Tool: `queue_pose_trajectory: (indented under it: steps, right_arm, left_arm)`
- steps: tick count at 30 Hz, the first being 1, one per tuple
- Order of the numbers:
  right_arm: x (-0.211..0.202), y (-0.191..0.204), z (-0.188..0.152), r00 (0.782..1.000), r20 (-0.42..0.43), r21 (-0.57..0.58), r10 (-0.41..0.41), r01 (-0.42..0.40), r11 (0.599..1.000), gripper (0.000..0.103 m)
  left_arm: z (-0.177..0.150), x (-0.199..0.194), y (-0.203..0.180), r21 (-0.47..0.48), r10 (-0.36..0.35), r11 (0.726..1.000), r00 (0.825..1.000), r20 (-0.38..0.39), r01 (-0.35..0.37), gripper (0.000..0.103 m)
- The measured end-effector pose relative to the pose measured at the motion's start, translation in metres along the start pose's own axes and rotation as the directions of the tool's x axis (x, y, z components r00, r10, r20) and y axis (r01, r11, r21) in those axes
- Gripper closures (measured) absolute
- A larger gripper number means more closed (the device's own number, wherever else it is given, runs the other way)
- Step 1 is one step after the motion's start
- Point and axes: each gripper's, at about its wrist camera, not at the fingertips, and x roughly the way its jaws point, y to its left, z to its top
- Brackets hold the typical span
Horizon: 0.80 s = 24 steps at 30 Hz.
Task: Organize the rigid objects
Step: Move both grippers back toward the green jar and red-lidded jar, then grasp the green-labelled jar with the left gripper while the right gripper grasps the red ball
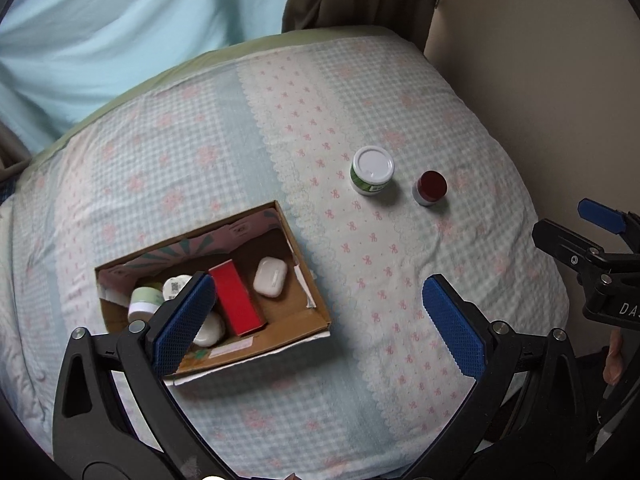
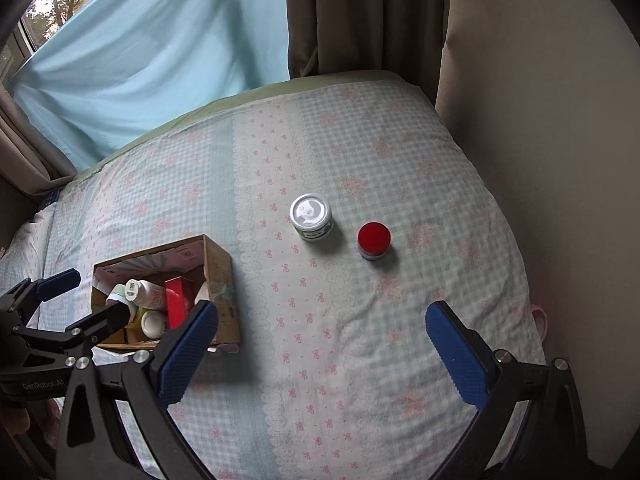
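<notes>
I see an open cardboard box (image 1: 308,280) lying on the bed (image 1: 200,152), left of the middle in both views. Inside it, from my left wrist camera, a red carton (image 1: 237,300) lies flat down the middle, a white earbud case (image 1: 270,277) sits just right of it, and to its left are a pale green jar (image 1: 143,303), a white bottle with a printed code on its cap (image 1: 176,285) and a white rounded piece (image 1: 210,330) partly hidden behind my left finger pad. A pink and green printed flap (image 1: 192,250) lines the far wall of the box. Out on the bedspread, well apart from the box, stand two upright jars: a white-lidded jar (image 1: 372,170) with a green label, and just to its right a red-lidded jar (image 1: 431,187), near each other but not touching. My left gripper (image 1: 318,320) hangs over the bed with its jaws spread wide and holding nothing, one pad over the box. My right gripper (image 2: 322,344) is likewise wide open and empty, facing the two jars with only bare bedspread between. A blue sheet (image 2: 152,52) and brown curtain (image 2: 360,12) hang beyond the bed, and a beige wall (image 2: 540,120) closes in the right side.
</notes>
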Motion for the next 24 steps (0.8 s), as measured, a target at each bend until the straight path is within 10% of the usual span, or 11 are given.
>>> queue_pose_trajectory:
  steps: [14,24]
  right_arm:
    - [0.144,-0.065,0.048,0.987,-0.16,-0.042,-0.02,0.013,0.999,0.0]
    - [0.231,-0.081,0.023,0.997,-0.071,-0.23,0.013,-0.029,0.973,0.007]
  left_arm:
    - [0.088,0.162,-0.056,0.185,0.053,0.982,0.988,-0.146,-0.026,0.0]
    - [0.109,0.26,-0.083,0.289,0.051,0.957,0.98,-0.191,0.007,0.0]
